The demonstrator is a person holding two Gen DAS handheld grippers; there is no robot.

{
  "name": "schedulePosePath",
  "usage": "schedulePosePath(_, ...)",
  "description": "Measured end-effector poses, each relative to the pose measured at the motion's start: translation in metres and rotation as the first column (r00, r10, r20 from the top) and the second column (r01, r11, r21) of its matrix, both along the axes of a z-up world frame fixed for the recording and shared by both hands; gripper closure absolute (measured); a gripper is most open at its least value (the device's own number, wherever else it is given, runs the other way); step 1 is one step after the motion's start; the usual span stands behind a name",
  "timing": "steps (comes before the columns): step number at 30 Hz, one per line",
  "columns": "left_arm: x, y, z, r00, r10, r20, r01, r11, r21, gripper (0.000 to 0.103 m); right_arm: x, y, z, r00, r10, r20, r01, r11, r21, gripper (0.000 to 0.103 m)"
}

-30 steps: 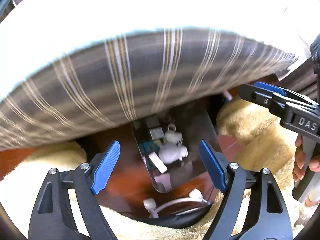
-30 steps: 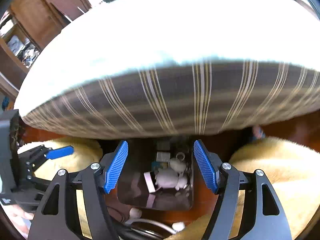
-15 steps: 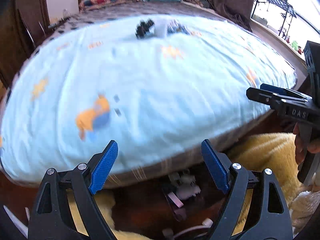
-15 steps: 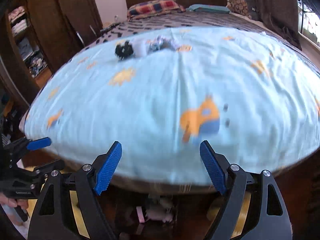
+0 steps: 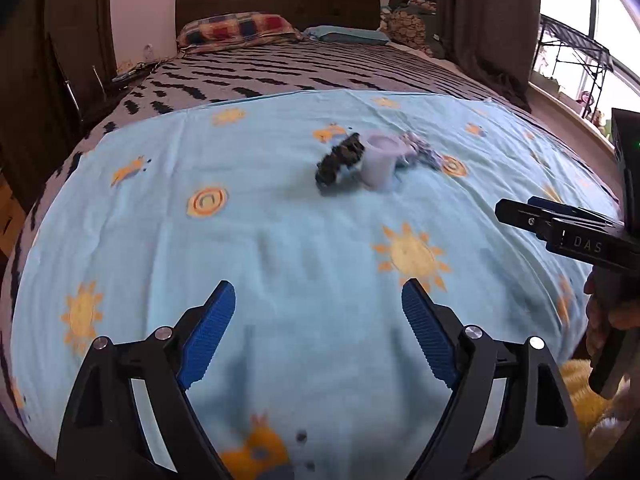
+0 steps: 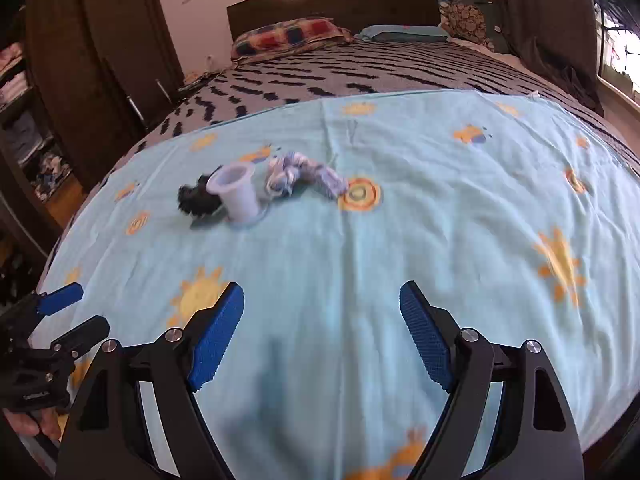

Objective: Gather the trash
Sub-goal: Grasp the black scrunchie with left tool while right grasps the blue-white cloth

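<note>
On the bed, both views now take in the blue sheet [image 5: 280, 240] instead of the floor clutter below the mattress edge seen a second ago. Left gripper [image 5: 318, 332] and right gripper [image 6: 322, 334]: jaws apart, empty. Trash lies mid-sheet, well ahead: cup [image 6: 236, 192], black wad [image 6: 196, 200], crumpled wrapper [image 6: 304, 174]. Approach can begin.

Daylight enters from the window [image 5: 568, 68] at right, glaring white. The sheet [image 5: 300, 240] looks slightly blurred, perhaps from motion; fisheye bending and dark corners frame both views.
</note>
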State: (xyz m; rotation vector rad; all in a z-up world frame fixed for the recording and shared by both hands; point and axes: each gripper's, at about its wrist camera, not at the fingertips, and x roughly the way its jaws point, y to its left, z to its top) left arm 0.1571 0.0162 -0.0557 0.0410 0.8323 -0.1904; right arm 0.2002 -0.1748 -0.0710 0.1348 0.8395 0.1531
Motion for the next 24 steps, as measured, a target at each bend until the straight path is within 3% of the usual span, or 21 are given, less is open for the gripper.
schedulePosePath(8,0.067,-0.011,-0.008,0.999,0.032,-0.024,-0.031,0.999,0.042,0.024,0.068,0.0,-0.017,0.998,-0.051,-0.042,0.049,0.998,-0.031,0.026)
schedulePosePath(10,0.081,-0.014,-0.012,0.999,0.035,-0.037,-0.034,0.998,0.044,0.03,0.081,0.002,-0.019,0.998,-0.053,-0.042,0.052,0.998,-0.04,0.031)
schedulePosePath(18,0.112,-0.029,-0.025,1.0,0.021,-0.019,-0.019,0.997,0.075,0.047,0.108,0.015,-0.026,0.997,-0.048,-0.054,0.045,0.997,-0.062,0.032)
schedulePosePath(21,0.119,-0.033,-0.024,1.0,0.02,-0.005,-0.02,0.998,0.068,0.055,0.112,0.02,-0.028,0.998,-0.027,-0.062,0.023,0.998,-0.064,0.044)
schedulePosePath(23,0.123,-0.034,-0.024,1.0,0.012,-0.009,-0.011,0.998,0.06,0.064,0.114,0.022,-0.03,0.997,-0.018,-0.073,0.012,0.997,-0.071,0.059)
schedulePosePath(24,0.125,-0.035,-0.024,1.0,0.006,-0.012,-0.005,0.998,0.057,0.073,0.113,0.023,-0.031,0.997,-0.012,-0.076,0.007,0.997,-0.07,0.071)
